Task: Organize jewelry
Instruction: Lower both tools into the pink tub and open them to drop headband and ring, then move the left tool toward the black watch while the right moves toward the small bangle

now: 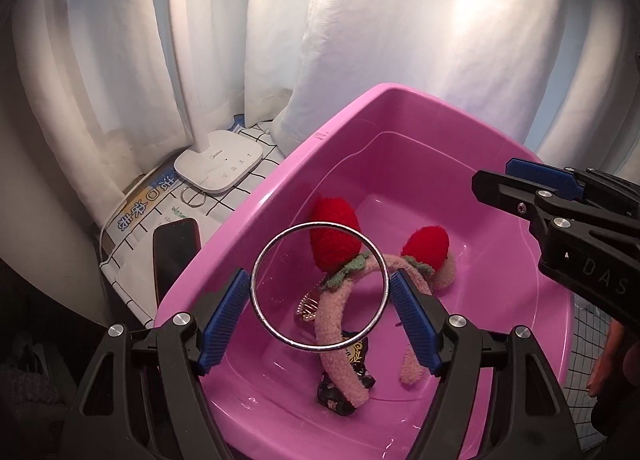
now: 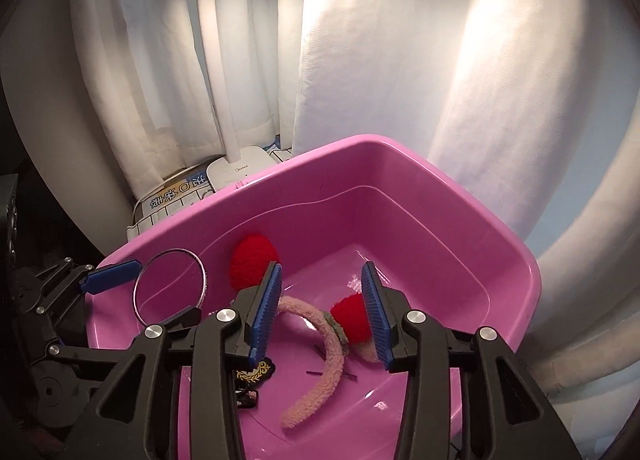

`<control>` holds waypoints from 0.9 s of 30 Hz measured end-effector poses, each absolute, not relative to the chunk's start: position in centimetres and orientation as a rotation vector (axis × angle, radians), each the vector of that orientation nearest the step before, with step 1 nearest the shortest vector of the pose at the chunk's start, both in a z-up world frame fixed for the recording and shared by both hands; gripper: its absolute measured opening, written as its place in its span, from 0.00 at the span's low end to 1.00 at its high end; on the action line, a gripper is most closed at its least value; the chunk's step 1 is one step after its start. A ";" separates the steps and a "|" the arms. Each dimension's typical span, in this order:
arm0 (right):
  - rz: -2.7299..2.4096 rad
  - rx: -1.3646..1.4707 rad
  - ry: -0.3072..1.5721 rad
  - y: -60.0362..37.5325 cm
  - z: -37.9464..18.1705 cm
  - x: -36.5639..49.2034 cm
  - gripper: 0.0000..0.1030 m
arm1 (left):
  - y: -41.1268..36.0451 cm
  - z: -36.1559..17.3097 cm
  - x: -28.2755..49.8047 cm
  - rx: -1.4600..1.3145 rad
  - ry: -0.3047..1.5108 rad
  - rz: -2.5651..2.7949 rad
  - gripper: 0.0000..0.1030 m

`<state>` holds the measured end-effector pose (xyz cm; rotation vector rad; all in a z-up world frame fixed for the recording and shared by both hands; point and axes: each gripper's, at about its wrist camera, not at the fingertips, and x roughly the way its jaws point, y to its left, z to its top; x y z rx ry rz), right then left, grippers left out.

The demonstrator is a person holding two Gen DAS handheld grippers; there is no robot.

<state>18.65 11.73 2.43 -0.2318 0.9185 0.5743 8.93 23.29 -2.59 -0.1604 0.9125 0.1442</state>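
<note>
- The pink basin (image 1: pixel 420 164) already holds several pieces, so by my reading the sorting is well underway, though how many pieces are left I cannot tell.
- The silver bangle (image 1: pixel 320 286) is not yet in the basin: it hangs above the basin's near-left part, clamped across its width between the blue pads of the left hand-held gripper (image 1: pixel 320 312).
- In the right wrist view, the same bangle (image 2: pixel 170 286) shows upright over the basin's left rim, held from both sides.
- The right hand-held gripper (image 2: pixel 322 312) stands released over the middle of the basin, with its jaws apart and nothing pressed between them. The headband lies below it on the basin floor.
- Inside the basin: a fluffy pink headband (image 1: pixel 340 348) with two red strawberry ears (image 1: pixel 334 238), lying across the floor of the basin.
- Under the headband's near end sits a dark fabric piece with gold embroidery (image 1: pixel 354 356), and beside it a small gold comb-like clip (image 1: pixel 308 306).
- A thin dark hairpin (image 2: pixel 332 373) lies on the basin floor beside the headband's band.
- Outside the basin, to its left on the table's checked cloth (image 1: pixel 224 204): a white lamp base (image 1: pixel 218 166), a dark phone (image 1: pixel 176 256) and a small metal ring (image 1: pixel 193 196) just in front of the lamp base.
- What seems left: lowering the bangle into the basin and letting go, and possibly fetching the small ring if it counts as jewelry.
</note>
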 end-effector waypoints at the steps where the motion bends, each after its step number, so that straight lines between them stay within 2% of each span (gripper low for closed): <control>1: 0.572 -0.228 0.920 11.6 2.5 18.7 0.39 | 23.3 -2.6 8.9 -0.159 0.914 0.144 0.70; 4: 0.564 -0.221 0.922 11.4 2.6 18.5 0.40 | 23.1 -2.6 8.7 -0.153 0.912 0.145 0.73; 6: 0.562 -0.211 0.927 11.2 2.6 18.4 0.41 | 22.9 -2.3 8.4 -0.141 0.897 0.153 0.86; 7: 0.561 -0.205 0.928 11.0 2.7 18.3 0.42 | 22.8 -2.1 8.3 -0.134 0.889 0.156 0.87; 11: 0.551 -0.188 0.926 10.4 2.9 18.1 0.42 | 22.4 -1.8 8.0 -0.114 0.882 0.155 0.90; 27: 0.494 -0.041 0.877 3.8 5.0 14.9 0.44 | 19.1 0.1 6.4 -0.078 0.866 0.135 0.90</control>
